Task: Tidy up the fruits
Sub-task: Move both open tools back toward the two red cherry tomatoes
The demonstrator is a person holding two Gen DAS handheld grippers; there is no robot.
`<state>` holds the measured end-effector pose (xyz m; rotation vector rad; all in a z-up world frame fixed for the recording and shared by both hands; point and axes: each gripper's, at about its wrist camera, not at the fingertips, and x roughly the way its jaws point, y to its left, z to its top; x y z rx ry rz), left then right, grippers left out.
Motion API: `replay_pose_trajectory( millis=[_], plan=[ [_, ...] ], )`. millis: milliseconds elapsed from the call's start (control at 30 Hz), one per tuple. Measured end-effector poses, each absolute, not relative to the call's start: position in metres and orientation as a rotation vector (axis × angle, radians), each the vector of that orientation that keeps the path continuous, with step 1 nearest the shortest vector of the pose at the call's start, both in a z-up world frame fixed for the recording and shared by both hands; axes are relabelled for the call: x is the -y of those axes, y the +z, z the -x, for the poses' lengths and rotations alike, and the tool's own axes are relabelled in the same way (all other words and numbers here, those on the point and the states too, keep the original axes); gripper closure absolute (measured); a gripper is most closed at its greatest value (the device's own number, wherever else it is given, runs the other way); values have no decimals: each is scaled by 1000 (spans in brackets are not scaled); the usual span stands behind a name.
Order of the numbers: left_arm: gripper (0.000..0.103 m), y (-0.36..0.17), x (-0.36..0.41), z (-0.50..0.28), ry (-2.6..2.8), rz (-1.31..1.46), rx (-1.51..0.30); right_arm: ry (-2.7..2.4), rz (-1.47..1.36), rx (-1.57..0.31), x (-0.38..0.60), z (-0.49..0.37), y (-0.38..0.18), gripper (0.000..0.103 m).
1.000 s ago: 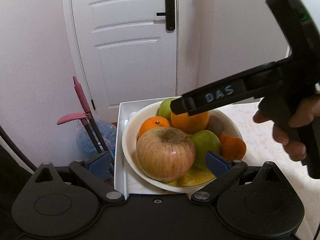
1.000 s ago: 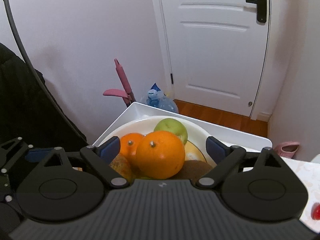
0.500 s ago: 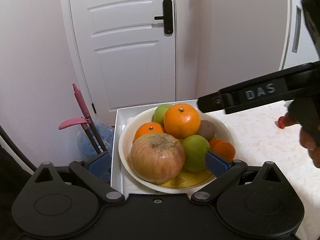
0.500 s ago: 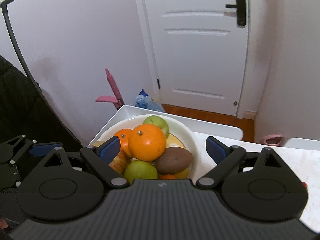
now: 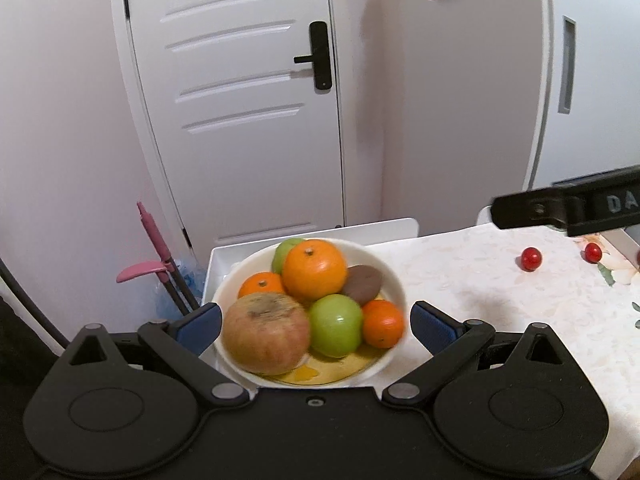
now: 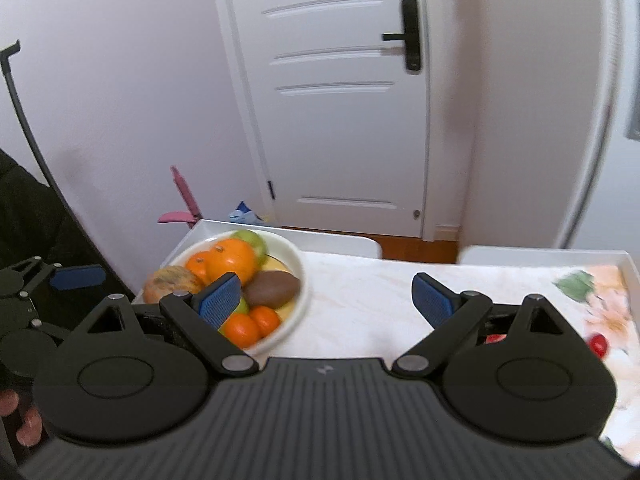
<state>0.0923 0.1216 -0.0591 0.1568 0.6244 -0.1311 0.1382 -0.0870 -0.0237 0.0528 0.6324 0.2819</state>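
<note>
Two handheld grippers face a white bowl heaped with fruit, which sits at the corner of a table covered by a pale flowered cloth. The left gripper has its blue-padded fingers spread wide, one on each side of the bowl, pinching nothing. Between those fingers lie a large reddish apple nearest the camera, a green apple beside it, a small orange toward the right finger, and beyond them a big orange on top of the pile with a brown kiwi touching it.

The right gripper is also spread and empty. The bowl sits behind its left finger, and bare cloth fills the gap between its fingers. Small red fruits, perhaps cherry tomatoes, lie loose on the cloth well beyond the left gripper's right finger, away from the bowl; one shows just past the right gripper's right finger.

Judging by this, no fruit is in hand and a loose piece is being chosen. The next move likely calls for lowering the right gripper's fingers around one red fruit and closing gently, since it is small, round and may roll.
</note>
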Motion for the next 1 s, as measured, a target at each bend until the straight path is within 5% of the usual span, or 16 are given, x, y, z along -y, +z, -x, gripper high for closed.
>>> replay_pose_trajectory(
  millis=[500,1000],
  plan=[
    [1,-59,4,-84,-219,-178,-610,112,-55,-663,232,-98,-46,0],
    [1,-118,107,-155,-295,-229,-630,50,-45,-683,321,-129,-108,0]
  ],
)
